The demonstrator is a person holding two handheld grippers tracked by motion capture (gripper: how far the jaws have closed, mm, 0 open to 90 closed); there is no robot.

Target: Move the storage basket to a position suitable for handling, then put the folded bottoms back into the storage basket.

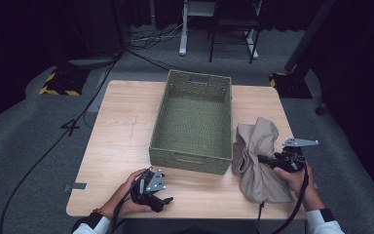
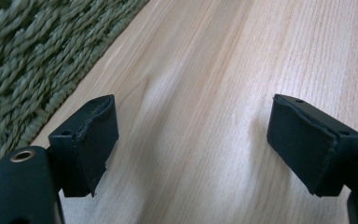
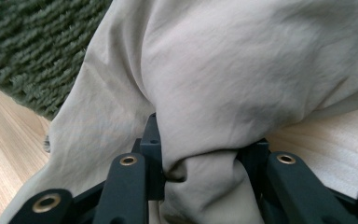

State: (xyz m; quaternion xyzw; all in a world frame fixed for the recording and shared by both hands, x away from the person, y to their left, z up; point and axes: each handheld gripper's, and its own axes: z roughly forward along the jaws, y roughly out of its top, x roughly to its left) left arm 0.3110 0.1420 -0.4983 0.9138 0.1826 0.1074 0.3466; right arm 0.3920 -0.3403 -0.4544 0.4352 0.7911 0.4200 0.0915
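A crumpled beige cloth (image 1: 258, 156) lies on the wooden table (image 1: 121, 131), right of a green woven basket (image 1: 192, 122). My right gripper (image 1: 265, 160) is shut on a bunched fold of that beige cloth (image 3: 205, 93); the fabric is pinched between the black jaws and drapes over them. Near the table's front edge, my left gripper (image 1: 164, 201) lies low over the bare wood in a person's hand. Its jaws stand wide apart, and its pads (image 2: 93, 144) have nothing but wood grain between them.
The basket's woven wall (image 2: 23, 60) lies just left of the left gripper's jaws, and the basket (image 3: 32, 51) also borders the cloth. Beyond the table are grey carpet, cables (image 1: 78, 122), desk legs (image 1: 182, 29) and a yellow-striped base (image 1: 61, 83).
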